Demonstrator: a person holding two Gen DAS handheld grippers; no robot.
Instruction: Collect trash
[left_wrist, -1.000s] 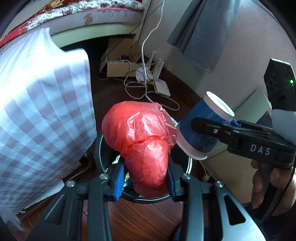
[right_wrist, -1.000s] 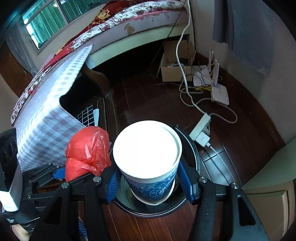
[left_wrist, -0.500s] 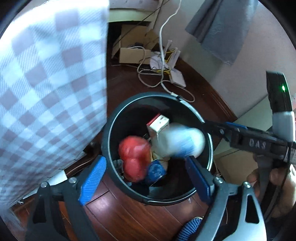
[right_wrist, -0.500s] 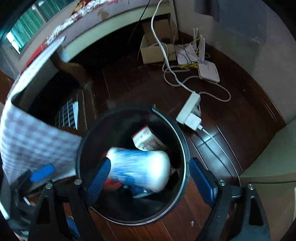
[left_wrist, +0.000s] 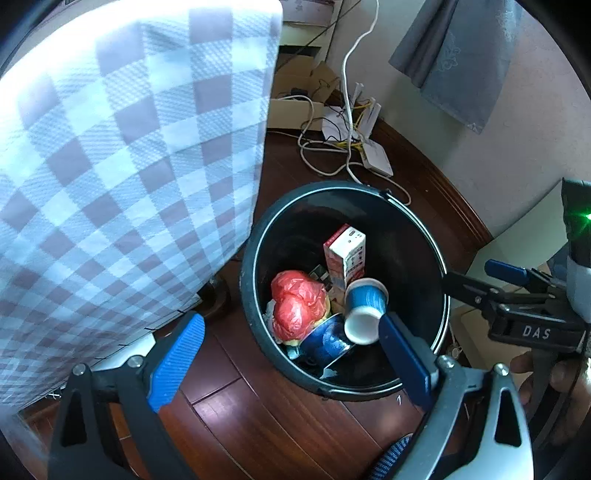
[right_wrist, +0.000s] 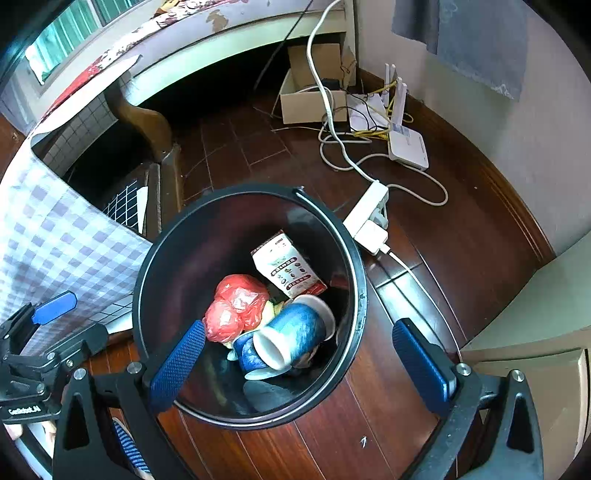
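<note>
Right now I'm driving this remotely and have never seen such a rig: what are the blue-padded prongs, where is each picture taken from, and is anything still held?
There is no robot arm. A person carries a two-finger gripper in each hand, and each picture comes from a fisheye camera on one gripper, looking down along its fingers. The blue-padded prongs are those fingers.

The left gripper and the right gripper both hang over the round black plastic bin on the dark wooden floor. Their jaws have just been opening and now stand wide, with nothing between them.

Inside the bin lie the crumpled red plastic bag, the blue-and-white paper cup on its side, and a red-and-white carton. The checked cloth hangs to the left; a white power strip lies to the right.
</note>
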